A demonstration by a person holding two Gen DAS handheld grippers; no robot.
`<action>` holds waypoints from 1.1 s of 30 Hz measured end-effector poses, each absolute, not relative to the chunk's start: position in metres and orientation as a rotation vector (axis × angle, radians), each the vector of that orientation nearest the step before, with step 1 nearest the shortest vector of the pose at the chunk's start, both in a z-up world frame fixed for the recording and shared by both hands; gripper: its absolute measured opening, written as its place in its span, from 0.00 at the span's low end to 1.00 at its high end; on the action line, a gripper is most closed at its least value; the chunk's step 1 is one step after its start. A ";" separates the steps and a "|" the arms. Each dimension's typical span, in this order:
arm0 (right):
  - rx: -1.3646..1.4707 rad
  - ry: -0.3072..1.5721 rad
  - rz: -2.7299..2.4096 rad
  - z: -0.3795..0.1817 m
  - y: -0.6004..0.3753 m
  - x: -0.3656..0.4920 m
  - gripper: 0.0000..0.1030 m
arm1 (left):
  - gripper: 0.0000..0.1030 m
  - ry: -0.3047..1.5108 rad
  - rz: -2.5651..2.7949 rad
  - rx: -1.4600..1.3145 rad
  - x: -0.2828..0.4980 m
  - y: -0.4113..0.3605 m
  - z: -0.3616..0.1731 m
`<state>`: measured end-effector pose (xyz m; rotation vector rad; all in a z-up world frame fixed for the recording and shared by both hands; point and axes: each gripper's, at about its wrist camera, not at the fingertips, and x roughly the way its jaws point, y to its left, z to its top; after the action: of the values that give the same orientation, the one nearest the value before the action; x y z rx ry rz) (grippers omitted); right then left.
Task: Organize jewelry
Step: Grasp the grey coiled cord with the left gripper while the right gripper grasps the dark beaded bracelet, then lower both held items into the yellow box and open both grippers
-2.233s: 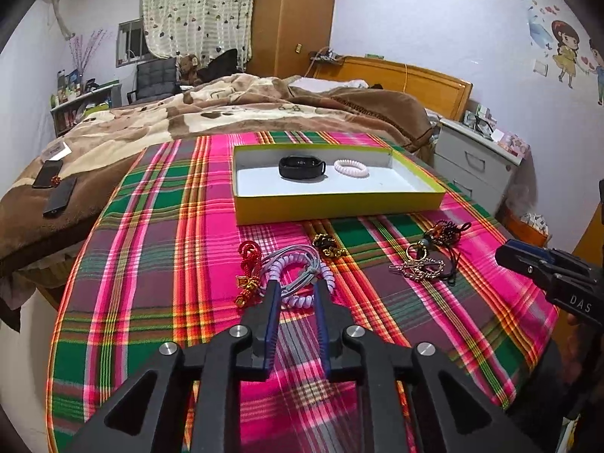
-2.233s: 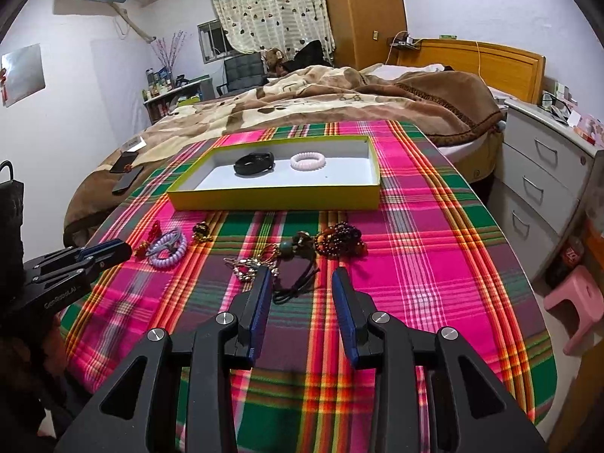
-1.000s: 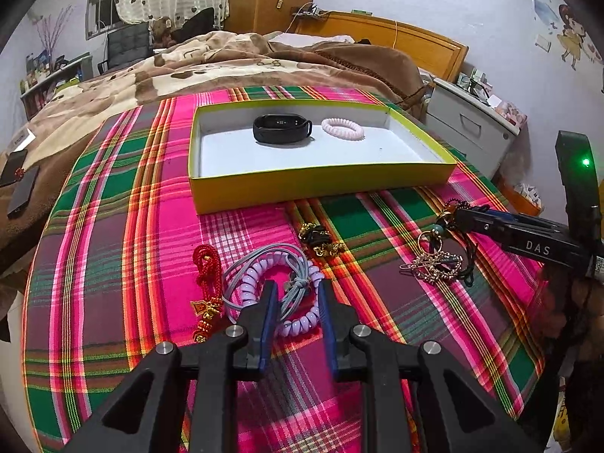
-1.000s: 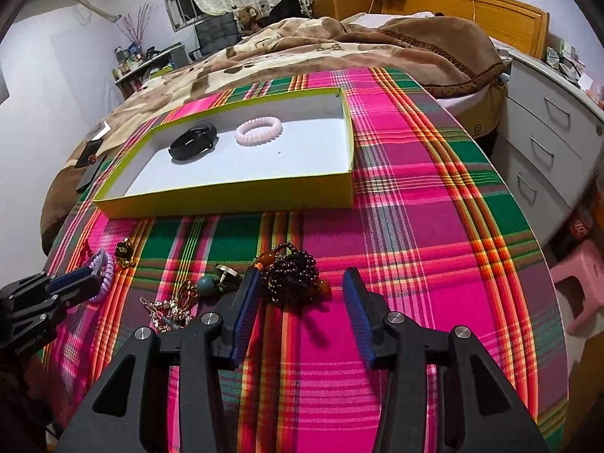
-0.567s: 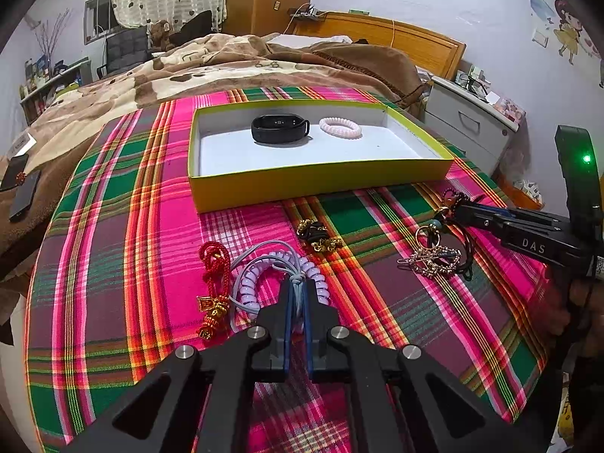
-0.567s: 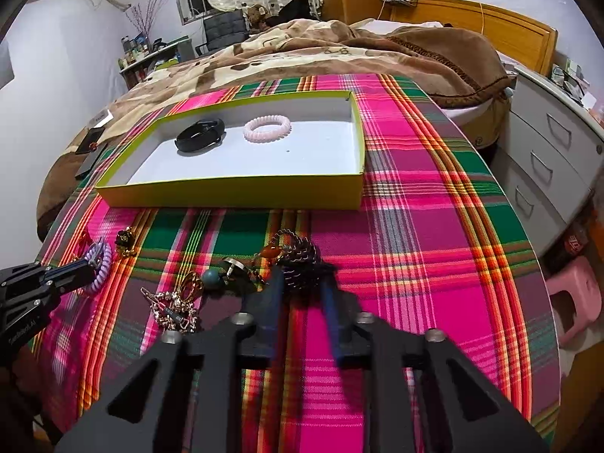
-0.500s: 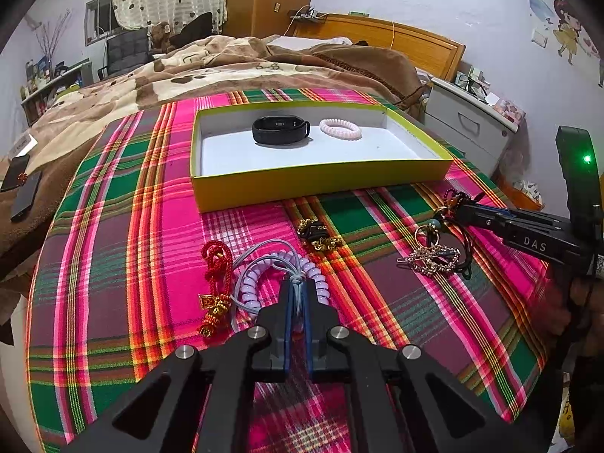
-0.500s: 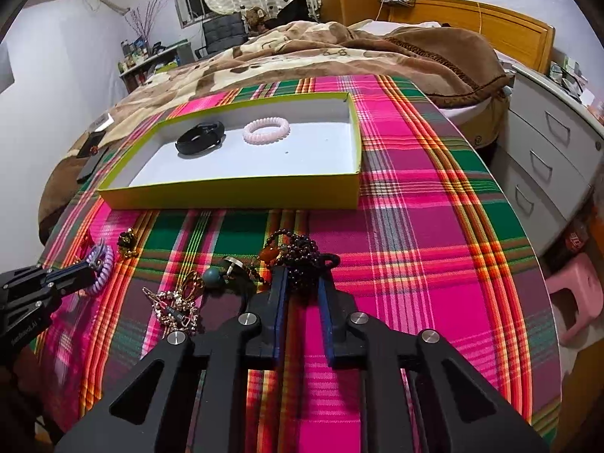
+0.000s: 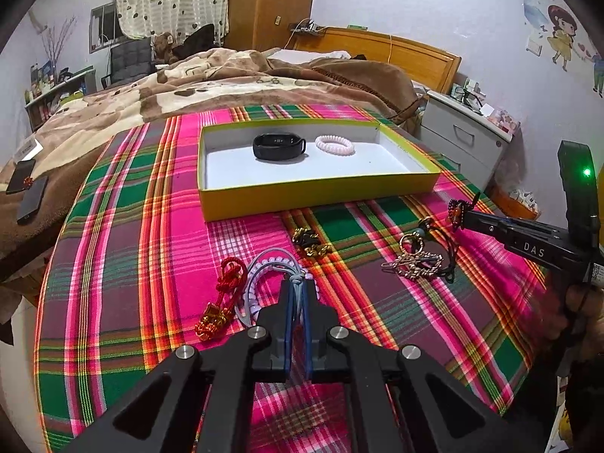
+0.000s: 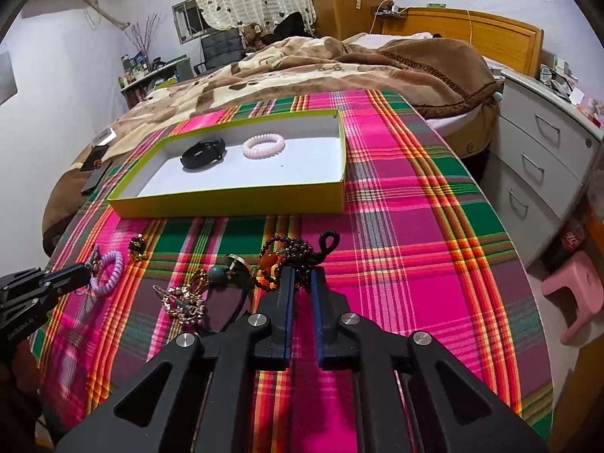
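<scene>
A bright plaid cloth (image 9: 151, 226), pink, green and orange, covers the round worktop. Toward its far side sits a shallow box (image 9: 317, 196) with yellow-green walls and a smooth white floor. In the box lie a black band (image 9: 278, 146) with a matte, rubbery look and, just beside it, a pale pink coiled hair tie (image 9: 335, 145), ridged like a phone cord.

The rest of the jewelry is loose on the cloth in front of the box. The left gripper (image 9: 297, 304) has its fingers clenched on a thin grey cord that is looped with a lilac spiral hair tie (image 9: 256, 279). Just beside that lies a knotted red cord charm (image 9: 222, 302) with gold beads at its end, and a little further on a small black-and-gold clump (image 9: 311, 243).

The right gripper (image 10: 301, 283) is closing its fingers on a dark beaded bracelet (image 10: 294, 255), small glossy round beads with an amber-coloured stone and a black cord loop; the strand is pinched between the blue pads. Near it lie a tangle of gold chain (image 10: 181, 298), a teal bead and a ring on a black cord.

A bed with a brown fleecy blanket (image 10: 321, 64) stands behind the worktop.
</scene>
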<state>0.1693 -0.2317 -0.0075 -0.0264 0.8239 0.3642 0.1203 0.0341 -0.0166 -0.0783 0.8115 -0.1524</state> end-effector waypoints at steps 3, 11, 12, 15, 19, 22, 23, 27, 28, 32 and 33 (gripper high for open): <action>-0.020 0.808 0.365 -0.002 -0.233 0.164 0.08 | 0.04 0.794 -0.158 -0.082 0.117 0.033 -0.011; 0.011 0.771 0.370 0.013 -0.237 0.155 0.08 | 0.04 0.736 -0.168 -0.099 0.107 0.033 0.010; 0.013 0.766 0.372 0.015 -0.237 0.153 0.08 | 0.04 0.727 -0.169 -0.101 0.106 0.033 0.013; 0.019 0.749 0.379 0.023 -0.237 0.148 0.08 | 0.04 0.707 -0.173 -0.109 0.103 0.033 0.022; 0.023 0.726 0.389 0.032 -0.235 0.140 0.08 | 0.04 0.681 -0.176 -0.110 0.097 0.032 0.031; 0.024 0.712 0.395 0.038 -0.234 0.135 0.08 | 0.04 0.668 -0.176 -0.112 0.094 0.031 0.037; 0.024 0.710 0.397 0.040 -0.233 0.134 0.08 | 0.04 0.666 -0.177 -0.112 0.094 0.031 0.039; 0.018 0.701 0.405 0.044 -0.228 0.131 0.08 | 0.04 0.657 -0.179 -0.106 0.095 0.028 0.043; 0.017 0.699 0.406 0.045 -0.227 0.131 0.08 | 0.04 0.654 -0.179 -0.104 0.096 0.027 0.044; 0.014 0.700 0.414 0.047 -0.221 0.136 0.08 | 0.04 0.647 -0.179 -0.101 0.103 0.029 0.048; 0.011 0.700 0.415 0.047 -0.220 0.137 0.08 | 0.04 0.646 -0.178 -0.100 0.107 0.029 0.049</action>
<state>0.1370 -0.2200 0.0466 0.0113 0.6996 0.4153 0.1065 0.0294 0.0486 -0.1004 0.6461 -0.1784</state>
